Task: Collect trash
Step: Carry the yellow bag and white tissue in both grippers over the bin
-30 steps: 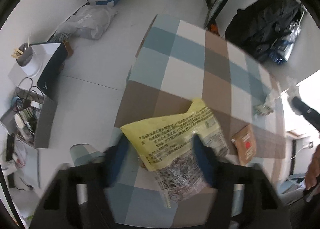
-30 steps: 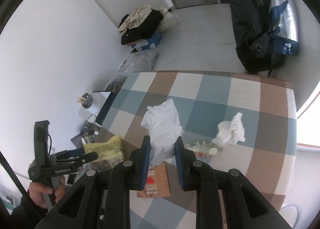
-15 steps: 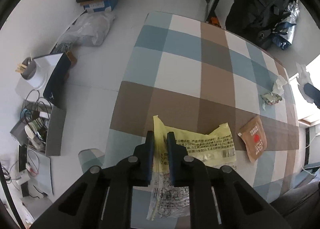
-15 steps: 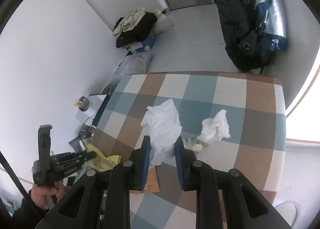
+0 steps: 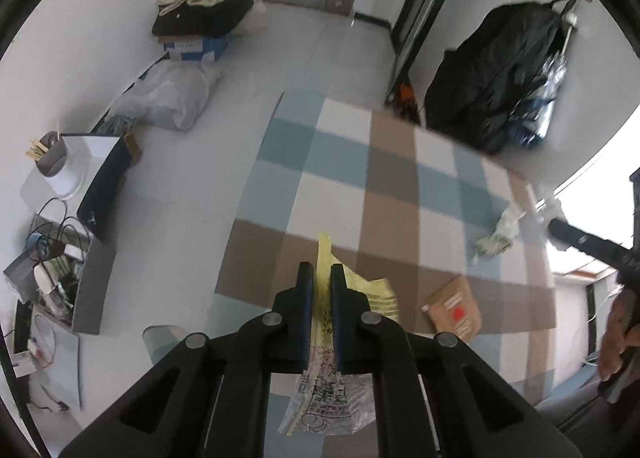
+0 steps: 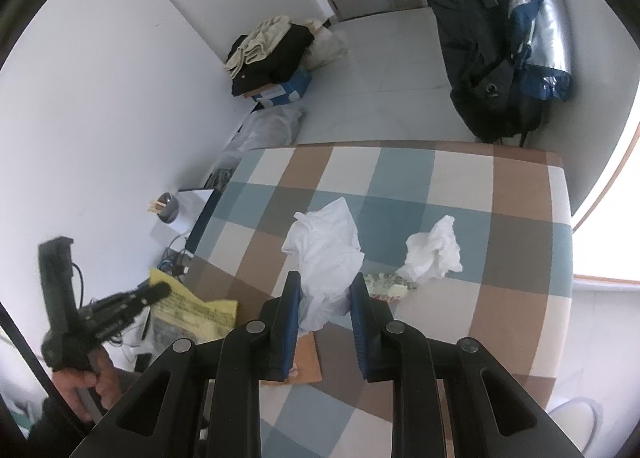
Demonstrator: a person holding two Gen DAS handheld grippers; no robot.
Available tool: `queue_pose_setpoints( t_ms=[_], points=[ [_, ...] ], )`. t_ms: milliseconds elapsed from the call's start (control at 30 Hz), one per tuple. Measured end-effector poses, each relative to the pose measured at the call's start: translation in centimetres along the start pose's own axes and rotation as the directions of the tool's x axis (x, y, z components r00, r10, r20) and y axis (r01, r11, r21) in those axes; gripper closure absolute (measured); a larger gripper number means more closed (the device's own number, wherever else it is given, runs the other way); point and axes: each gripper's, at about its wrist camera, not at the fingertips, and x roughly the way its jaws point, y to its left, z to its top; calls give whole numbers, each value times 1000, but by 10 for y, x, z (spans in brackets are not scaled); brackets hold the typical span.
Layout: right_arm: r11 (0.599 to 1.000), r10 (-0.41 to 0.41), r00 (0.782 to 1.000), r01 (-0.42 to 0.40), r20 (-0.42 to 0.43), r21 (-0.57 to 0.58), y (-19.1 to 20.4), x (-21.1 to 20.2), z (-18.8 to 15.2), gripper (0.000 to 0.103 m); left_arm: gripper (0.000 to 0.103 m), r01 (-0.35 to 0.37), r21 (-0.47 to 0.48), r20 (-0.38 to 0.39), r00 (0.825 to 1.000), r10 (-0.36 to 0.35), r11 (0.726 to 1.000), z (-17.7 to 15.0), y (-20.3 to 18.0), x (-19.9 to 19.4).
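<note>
Yellow wrapper (image 5: 370, 294) and white tissue (image 6: 326, 258), one per gripper.

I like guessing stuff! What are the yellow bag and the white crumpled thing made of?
The yellow bag looks like thin glossy plastic film: its lower part is see-through with black print, and it creases sharply. The white crumpled thing looks like soft matte tissue paper, with loose, fluffy folds.

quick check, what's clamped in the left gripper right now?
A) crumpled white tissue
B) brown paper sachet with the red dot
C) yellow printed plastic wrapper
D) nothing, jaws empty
C: in the left wrist view the left gripper is pinched shut on the yellow wrapper, which sticks out above and hangs below the fingers; the brown sachet lies on the checked table.
</note>
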Motion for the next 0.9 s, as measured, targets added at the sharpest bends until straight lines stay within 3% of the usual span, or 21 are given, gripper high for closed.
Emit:
queue_pose_setpoints(
  t_ms=[333, 567, 900],
  points=[
    [999, 16, 998, -14, 58, -29, 17, -20, -13, 81, 99, 14, 47, 74, 997, -18, 999, 2, -14, -15],
    [998, 20, 997, -15, 74, -63, 36, -36, -42, 81, 99, 53, 45, 135, 989, -59, 998, 3, -25, -31],
    [1000, 19, 995, -17, 99, -25, 37, -76, -86, 81, 99, 38, 132, 168, 984, -60, 991, -8, -51, -46]
  ],
)
